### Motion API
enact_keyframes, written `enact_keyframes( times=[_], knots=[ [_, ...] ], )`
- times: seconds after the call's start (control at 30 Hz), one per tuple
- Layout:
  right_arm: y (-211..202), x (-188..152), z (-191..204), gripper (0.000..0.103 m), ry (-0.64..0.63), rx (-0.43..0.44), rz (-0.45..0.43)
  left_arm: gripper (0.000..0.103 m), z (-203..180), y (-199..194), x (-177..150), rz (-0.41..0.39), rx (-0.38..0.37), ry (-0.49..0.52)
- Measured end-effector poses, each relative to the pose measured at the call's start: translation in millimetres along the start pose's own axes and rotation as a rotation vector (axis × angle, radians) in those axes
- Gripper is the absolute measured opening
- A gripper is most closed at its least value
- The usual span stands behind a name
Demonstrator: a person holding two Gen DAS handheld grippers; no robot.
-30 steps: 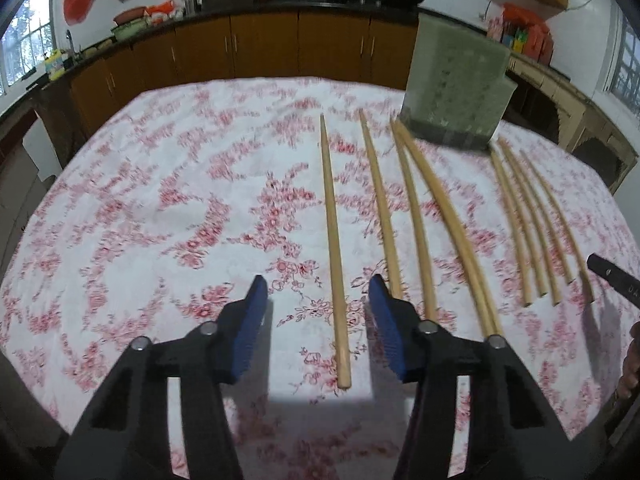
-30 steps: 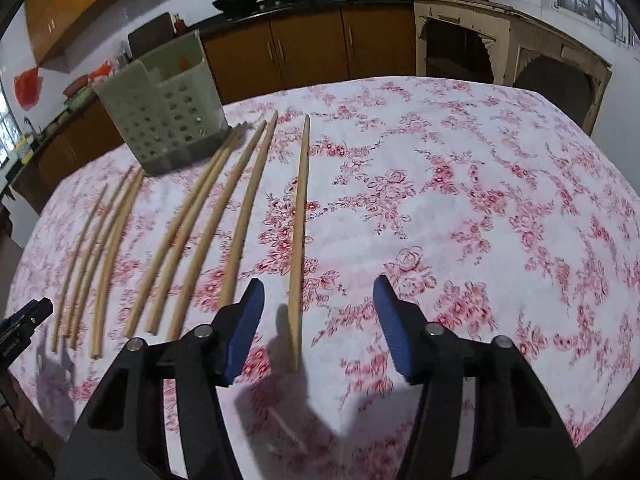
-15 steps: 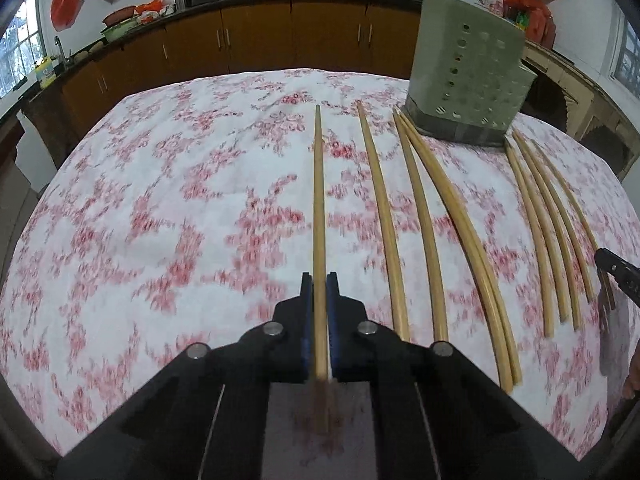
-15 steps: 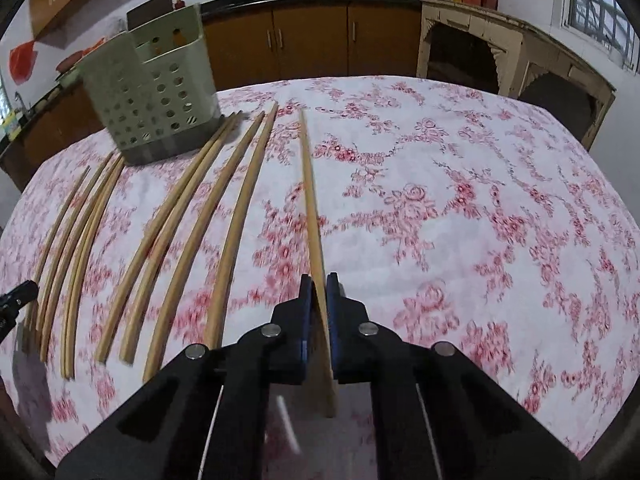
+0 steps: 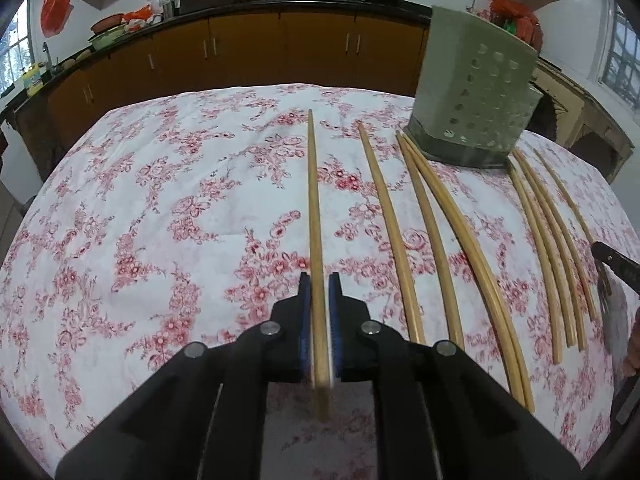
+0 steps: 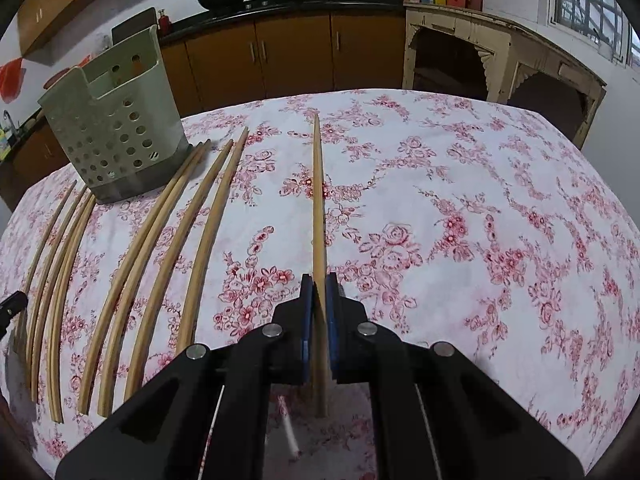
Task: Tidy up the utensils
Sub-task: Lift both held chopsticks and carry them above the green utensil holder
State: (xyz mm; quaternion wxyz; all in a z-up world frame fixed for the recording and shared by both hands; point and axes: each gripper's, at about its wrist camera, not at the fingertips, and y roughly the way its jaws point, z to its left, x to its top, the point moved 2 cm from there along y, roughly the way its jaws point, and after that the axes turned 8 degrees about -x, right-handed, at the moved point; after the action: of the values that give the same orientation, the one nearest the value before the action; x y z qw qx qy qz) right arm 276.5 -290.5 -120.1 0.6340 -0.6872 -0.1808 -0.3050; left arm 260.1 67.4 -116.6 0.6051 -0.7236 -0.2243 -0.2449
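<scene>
In the left wrist view, the left gripper is clenched on a chopstick, its blue pads pressed to both sides of the thick end. The stick runs straight ahead over the floral cloth; whether its far tip touches the cloth cannot be told. To its right lie four more chopsticks on the cloth, two of them touching side by side, then a further group of four nearer the right edge. A green perforated holder stands upright at the far ends of these sticks. A dark tool tip shows at the right edge. In the right wrist view, the right gripper grasps another chopstick the same way, pointing ahead over the cloth. The loose sticks lie to its left, fanning toward the holder, which stands open-topped on the cloth. Behind the table run brown cabinets.
</scene>
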Motion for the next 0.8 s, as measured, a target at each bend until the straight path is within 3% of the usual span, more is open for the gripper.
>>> enact_keyframes(
  times=[0.4,0.6,0.8],
  knots=[
    [-6.8,-4.8,-5.7,0.007,0.002,0.003,-0.016,0.008,0.3,-0.4,-3.2,0.012,0.019,0.013],
    [-44.3,2.4,-16.6,0.007,-0.009,0.005,-0.138,0.008,0.6,-17.7,-3.2,0.002,0.025,0.036],
    [-74.1,11.6,-24.9,0.007,-0.019,-0.009,-0.247,0.008,-0.8,-49.7,5.1,-0.068,0.022,0.058]
  ],
)
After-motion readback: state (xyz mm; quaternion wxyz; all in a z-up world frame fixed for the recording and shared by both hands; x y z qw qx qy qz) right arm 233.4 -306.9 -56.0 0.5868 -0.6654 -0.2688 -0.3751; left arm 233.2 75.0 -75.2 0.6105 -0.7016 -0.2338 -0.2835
